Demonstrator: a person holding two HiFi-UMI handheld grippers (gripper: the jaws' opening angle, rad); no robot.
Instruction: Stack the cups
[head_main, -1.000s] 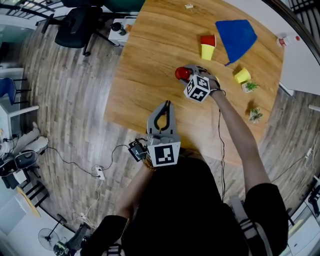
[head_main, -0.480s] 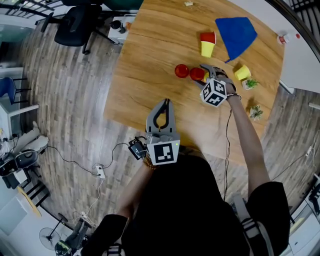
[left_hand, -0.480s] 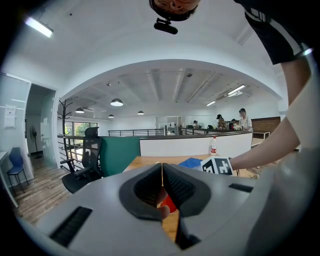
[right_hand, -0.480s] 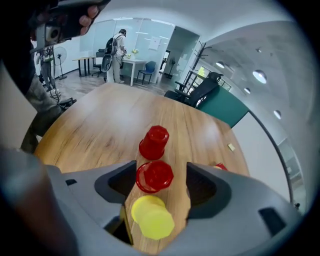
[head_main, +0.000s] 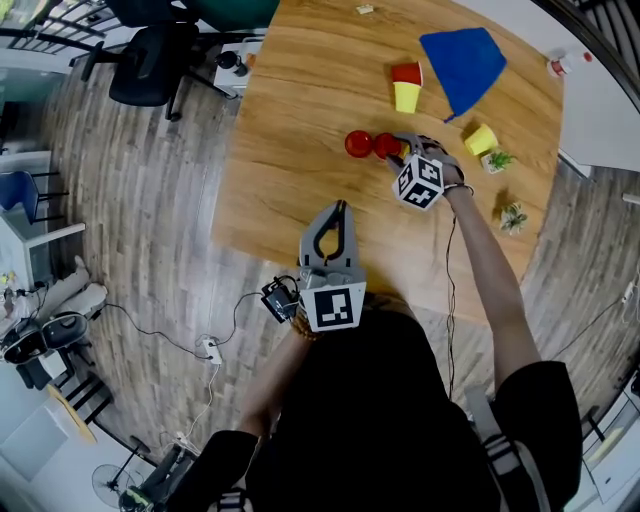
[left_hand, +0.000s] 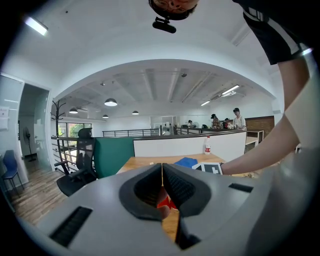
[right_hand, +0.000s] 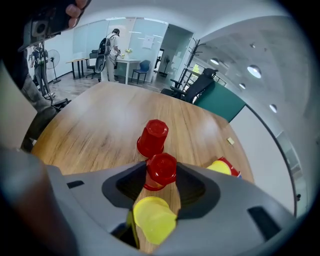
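Wooden surface (head_main: 290, 150) fills the head view, and a blue cloth (head_main: 462, 58) lies at its far side. Just beside the cloth sits a stack (head_main: 407, 88), a red cup and a yellow one fitted together. A yellow cup (head_main: 481, 138) and two little plants (head_main: 498, 160) sit on the side of the cloth nearer the person. Only the head view shows them.

Farther from the cloth, two red cups stand upside down, just beside each other. The right tongs (head_main: 400, 148) reach the one closer to the cloth, the held red cup (right_hand: 161, 171). The right gripper view shows this best. The tongs are partly open, have just been closing, and their tips sit against both sides of this cup. The other red cup (right_hand: 152, 137) stands free just past it.

That view also shows a lying yellow cup (right_hand: 152, 218), on its side, deeper between the tongs. I cannot tell if they touch it.

The left tongs (left_hand: 162, 167) are closed tight with nothing in them, well apart from the cloth. Their view shows a chair (left_hand: 75, 165) and people far back.
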